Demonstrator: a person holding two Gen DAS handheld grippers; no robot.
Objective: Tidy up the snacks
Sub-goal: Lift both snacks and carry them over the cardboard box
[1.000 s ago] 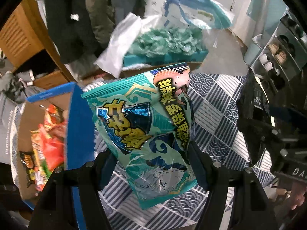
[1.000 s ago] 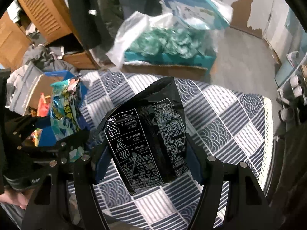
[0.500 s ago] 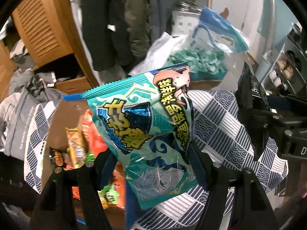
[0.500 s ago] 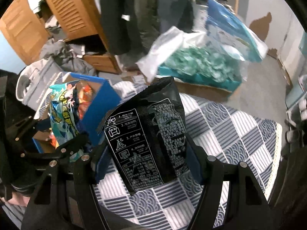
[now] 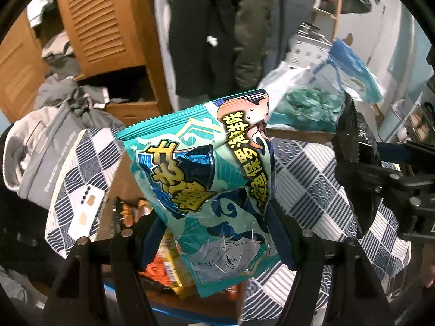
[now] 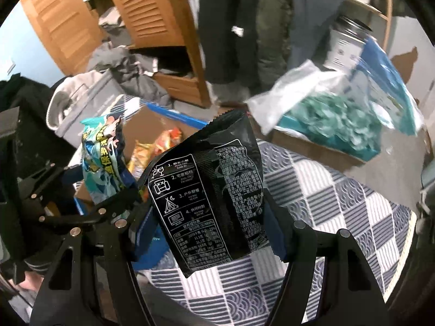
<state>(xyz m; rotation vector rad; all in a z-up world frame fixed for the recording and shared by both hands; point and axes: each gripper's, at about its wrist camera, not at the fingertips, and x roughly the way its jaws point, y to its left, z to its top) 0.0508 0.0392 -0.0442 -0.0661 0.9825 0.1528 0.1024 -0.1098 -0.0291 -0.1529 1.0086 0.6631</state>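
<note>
My left gripper (image 5: 214,233) is shut on a teal snack bag (image 5: 206,179) with yellow lettering and holds it above an open cardboard box (image 5: 122,179) with a blue rim that holds several orange and yellow snack packs (image 5: 165,266). My right gripper (image 6: 209,225) is shut on a black snack bag (image 6: 209,195) with white print, held over the patterned cloth beside the box (image 6: 152,125). The teal bag (image 6: 102,163) and left gripper (image 6: 81,212) show at the left of the right wrist view. The black bag (image 5: 353,138) shows at the right of the left wrist view.
A blue-and-white checked cloth (image 6: 339,217) covers the surface. Behind it lie a box of teal wrapped items (image 6: 334,127), a white plastic bag (image 6: 285,89), hanging dark clothes (image 5: 217,27), a wooden louvred cabinet (image 5: 103,24) and a grey bag (image 5: 46,146).
Both grippers have moved left with their bags. The teal bag now hangs over the open box, and the view has tilted up toward the cabinet.
</note>
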